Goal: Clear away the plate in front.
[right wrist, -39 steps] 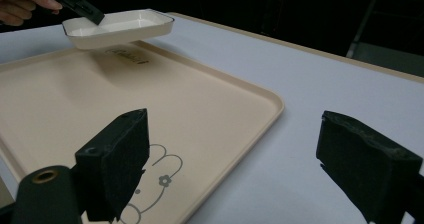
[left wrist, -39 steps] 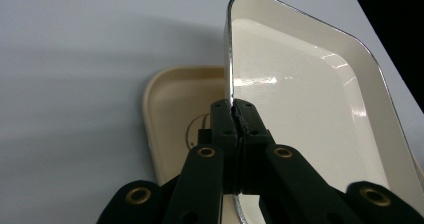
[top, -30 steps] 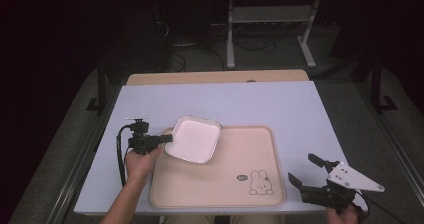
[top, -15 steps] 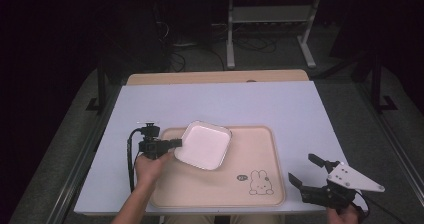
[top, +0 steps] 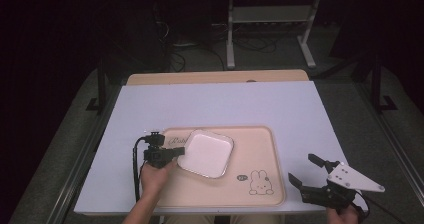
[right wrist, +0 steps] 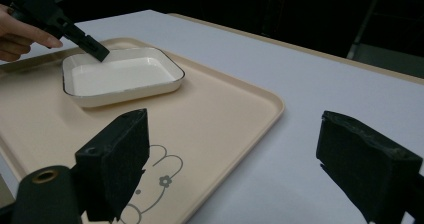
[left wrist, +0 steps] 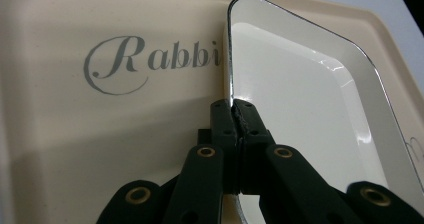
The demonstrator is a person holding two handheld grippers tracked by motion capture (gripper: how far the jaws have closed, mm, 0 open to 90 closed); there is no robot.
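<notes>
Two fingers (left wrist: 226, 129) of my left gripper (top: 172, 153) are pressed together on the rim of the white dish (top: 206, 153), pinching its near-left edge where the thin dark trim runs. The bite is narrow and sits only on the lip, so I judge the dish could pivot or slip if I swing it fast; I want to keep the wrist level and move slowly. The dish sits over the left half of the beige tray (top: 260, 149), just beside the "Rabbit" lettering (left wrist: 150, 61). In the right gripper view it looks flat on the tray, though I cannot tell for certain whether its base is touching. My right gripper (top: 307, 173) hangs with its fingers spread wide and empty near the tray's front right corner, by the rabbit drawing (top: 259, 180), well apart from the dish. The tray lies on the white tabletop (top: 225, 104).
</notes>
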